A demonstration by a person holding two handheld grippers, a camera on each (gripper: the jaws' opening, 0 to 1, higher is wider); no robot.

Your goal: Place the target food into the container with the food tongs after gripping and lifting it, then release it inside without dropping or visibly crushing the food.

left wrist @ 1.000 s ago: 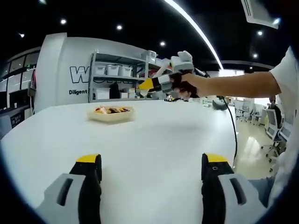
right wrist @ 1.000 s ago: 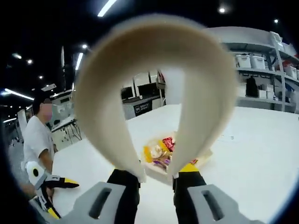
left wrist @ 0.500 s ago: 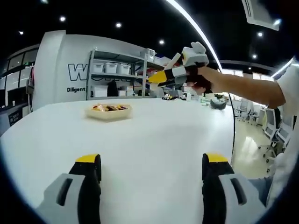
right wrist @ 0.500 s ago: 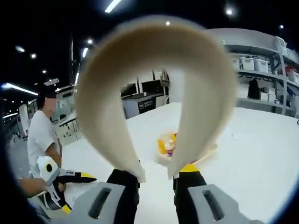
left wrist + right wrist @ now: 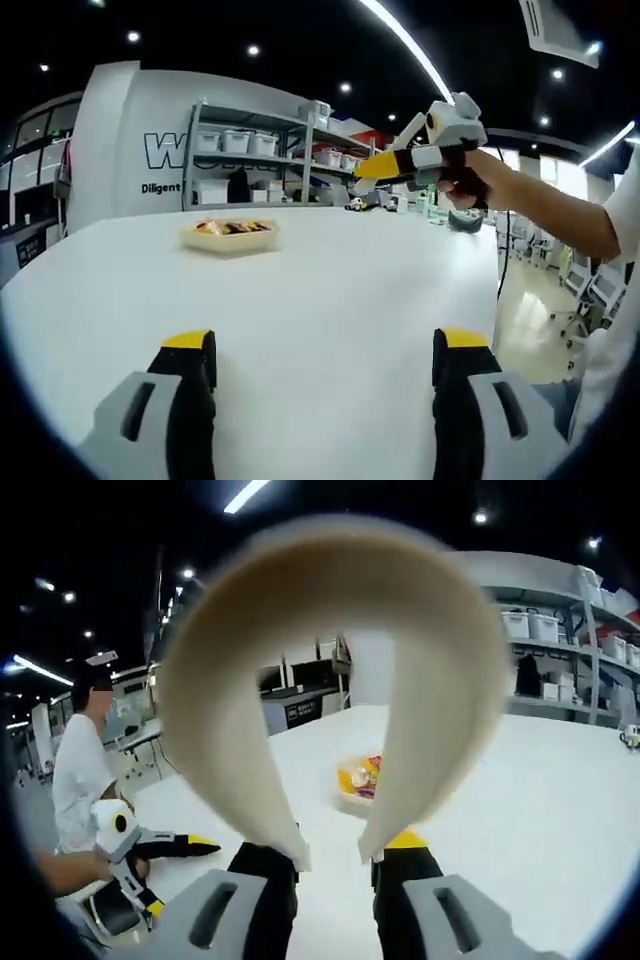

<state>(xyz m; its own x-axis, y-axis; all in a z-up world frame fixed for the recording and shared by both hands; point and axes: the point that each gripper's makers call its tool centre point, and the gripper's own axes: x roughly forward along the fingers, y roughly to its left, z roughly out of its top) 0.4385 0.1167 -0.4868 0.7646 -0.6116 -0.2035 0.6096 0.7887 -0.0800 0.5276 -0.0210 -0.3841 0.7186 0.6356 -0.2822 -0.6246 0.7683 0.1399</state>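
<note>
A shallow cream tray of mixed food [image 5: 228, 236] sits far off on the white table [image 5: 330, 290]. My left gripper [image 5: 325, 362] hovers low over the near table, jaws wide apart and nothing between them. Held up by a hand at the upper right is my right gripper [image 5: 400, 160], well above the table. In the right gripper view, the right gripper [image 5: 335, 860] is shut on cream food tongs [image 5: 440, 680], whose loop arches close to the lens. The food tray [image 5: 360, 783] shows through the loop. The left gripper [image 5: 150, 845] lies at the lower left.
Metal shelves with white bins [image 5: 250, 165] stand behind the table. A person in a white shirt [image 5: 80, 775] stands at the left of the right gripper view. Office chairs [image 5: 585, 280] stand beyond the table's right edge.
The right gripper has swung up and to the right in the left gripper view, away from the tray. In its own view the tray now looks smaller and farther. The left gripper stays put.
</note>
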